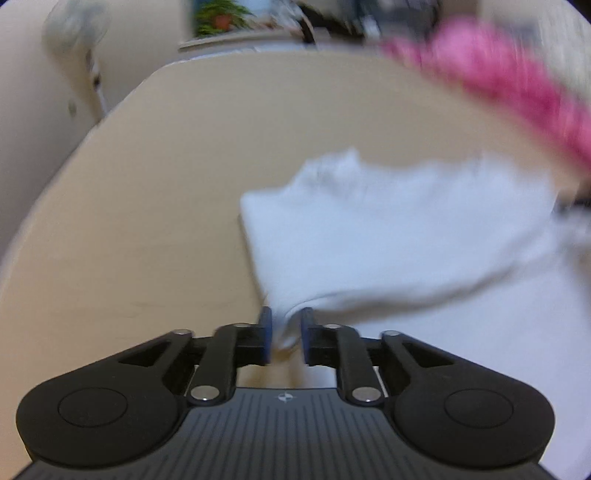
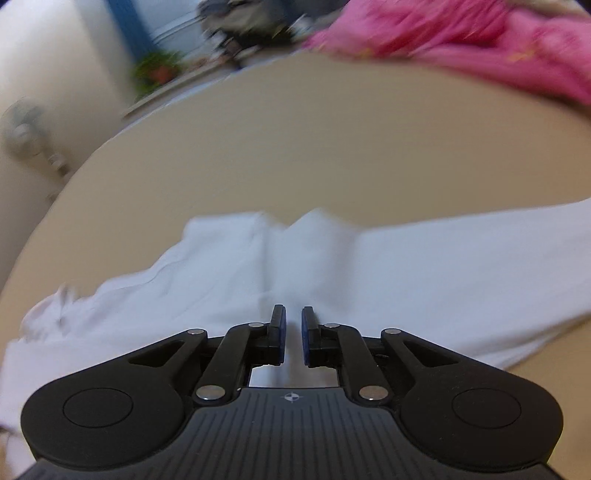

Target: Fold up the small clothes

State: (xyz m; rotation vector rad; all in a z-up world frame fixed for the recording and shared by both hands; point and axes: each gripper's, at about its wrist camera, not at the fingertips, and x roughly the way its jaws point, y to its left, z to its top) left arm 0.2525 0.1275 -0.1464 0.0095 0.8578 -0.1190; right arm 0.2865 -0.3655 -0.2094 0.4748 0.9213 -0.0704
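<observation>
A white garment (image 1: 399,236) lies on the beige table (image 1: 166,184), partly lifted and blurred by motion. My left gripper (image 1: 286,334) is shut on a bunched edge of the garment, with cloth pinched between its blue pads. In the right wrist view the same white garment (image 2: 369,273) spreads across the table (image 2: 332,140). My right gripper (image 2: 293,332) is nearly closed over the cloth; a narrow gap shows between its pads, and I cannot see cloth pinched between them.
A pile of pink clothes (image 1: 517,85) lies at the table's far right and also shows in the right wrist view (image 2: 461,44). A fan (image 1: 74,29) and a plant (image 1: 218,18) stand beyond the table's far edge.
</observation>
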